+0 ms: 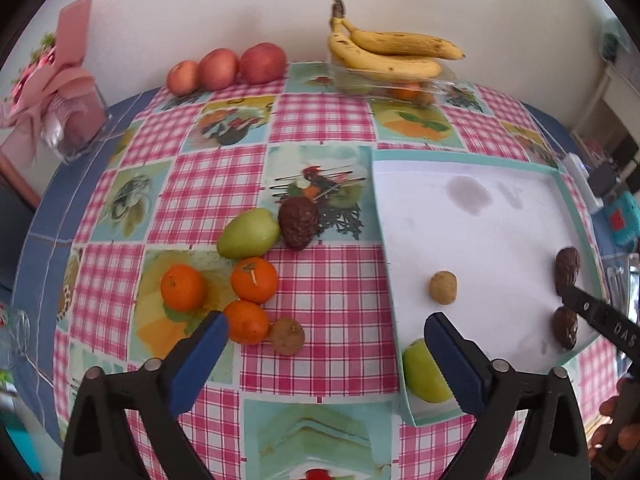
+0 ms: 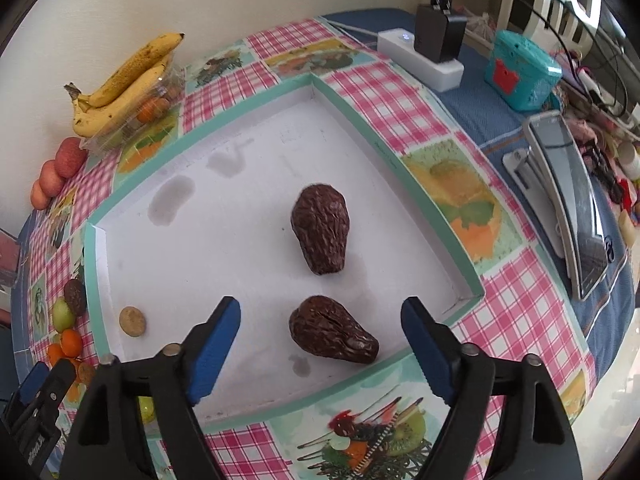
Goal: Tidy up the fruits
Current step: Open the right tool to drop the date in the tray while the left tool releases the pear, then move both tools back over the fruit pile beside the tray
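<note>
A white tray with a teal rim [image 1: 480, 216] [image 2: 200, 240] lies on the checked tablecloth. In it are two dark wrinkled avocados [image 2: 320, 234] [image 2: 332, 330], a small brown kiwi [image 1: 443, 287] [image 2: 132, 321] and a green apple [image 1: 426, 372] at its near corner. On the cloth to its left lie three oranges [image 1: 254, 280], a green apple [image 1: 248, 234], a dark avocado [image 1: 299, 222] and a kiwi [image 1: 286, 336]. My left gripper [image 1: 326, 326] is open and empty above the cloth. My right gripper [image 2: 320, 318] is open, around the near avocado without touching it.
Bananas [image 1: 384, 50] rest on a clear fruit box, and three red apples [image 1: 226, 68] sit by the back wall. A pink gift box [image 1: 68, 92] stands far left. A white power strip [image 2: 420, 60], teal box [image 2: 522, 68] and phone stand [image 2: 568, 200] are right of the tray.
</note>
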### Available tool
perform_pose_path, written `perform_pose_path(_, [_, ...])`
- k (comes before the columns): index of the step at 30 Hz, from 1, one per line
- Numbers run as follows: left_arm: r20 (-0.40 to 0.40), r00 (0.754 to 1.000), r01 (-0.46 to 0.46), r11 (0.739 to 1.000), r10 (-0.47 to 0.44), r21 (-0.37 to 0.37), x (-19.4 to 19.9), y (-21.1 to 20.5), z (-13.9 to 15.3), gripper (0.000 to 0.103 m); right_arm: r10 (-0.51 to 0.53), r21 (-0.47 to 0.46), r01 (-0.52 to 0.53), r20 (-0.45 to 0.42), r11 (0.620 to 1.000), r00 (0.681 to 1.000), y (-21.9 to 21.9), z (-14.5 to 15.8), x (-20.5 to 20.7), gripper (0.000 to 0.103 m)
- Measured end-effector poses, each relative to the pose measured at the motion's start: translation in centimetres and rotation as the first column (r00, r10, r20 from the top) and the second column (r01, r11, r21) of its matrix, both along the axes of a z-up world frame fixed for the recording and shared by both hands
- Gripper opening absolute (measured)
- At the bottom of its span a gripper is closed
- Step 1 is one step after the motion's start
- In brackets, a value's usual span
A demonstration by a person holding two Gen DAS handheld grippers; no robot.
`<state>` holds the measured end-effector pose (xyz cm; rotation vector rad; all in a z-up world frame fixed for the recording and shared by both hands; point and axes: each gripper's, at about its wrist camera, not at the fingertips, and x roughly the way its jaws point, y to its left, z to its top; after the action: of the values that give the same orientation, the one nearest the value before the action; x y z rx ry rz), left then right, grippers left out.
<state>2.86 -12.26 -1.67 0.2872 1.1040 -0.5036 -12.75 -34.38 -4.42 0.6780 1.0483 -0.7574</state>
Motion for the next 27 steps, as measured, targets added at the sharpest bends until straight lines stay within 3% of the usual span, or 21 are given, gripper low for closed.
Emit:
perform_pose_path(14, [0.021, 0.997, -0.073, 0.995, 0.074, -0.071, 1.2, 1.8, 1.6, 0.103, 0.127, -0.054, -0.124, 0.060, 0.991, 0.990, 2.0, 1.5, 2.0, 0.084])
perform_pose_path(27, [0.211, 0.970, -0.126, 0.992, 0.123, -0.001, 1.4, 2.3, 4.6, 0.103, 0.214, -0.140, -0.198, 0.108, 0.970, 0.971, 3.8, 2.7, 3.2, 0.084])
